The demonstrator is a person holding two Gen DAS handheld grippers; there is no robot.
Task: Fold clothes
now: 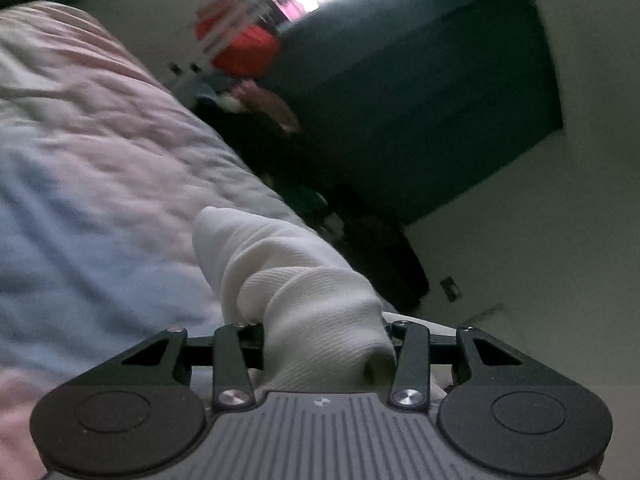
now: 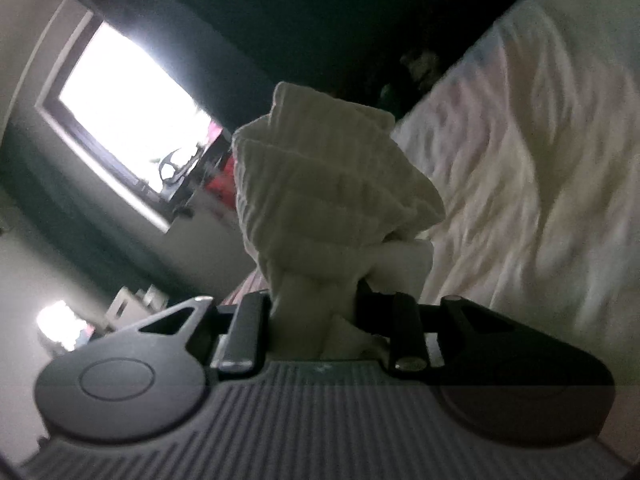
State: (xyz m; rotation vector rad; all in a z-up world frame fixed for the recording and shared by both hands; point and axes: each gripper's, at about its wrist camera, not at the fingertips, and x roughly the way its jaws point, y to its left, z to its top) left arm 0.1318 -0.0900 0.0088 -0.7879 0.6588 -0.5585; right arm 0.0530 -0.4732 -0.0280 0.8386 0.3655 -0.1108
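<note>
Left wrist: rumpled pale bedspread (image 1: 100, 152), dim room.

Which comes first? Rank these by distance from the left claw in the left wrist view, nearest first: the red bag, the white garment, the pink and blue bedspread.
1. White garment: bunched between the fingers of the left claw, gripped.
2. Pink and blue bedspread: spread below and to the left, just past the garment.
3. Red bag: far off at the top, blurred, near the bright window.
</note>
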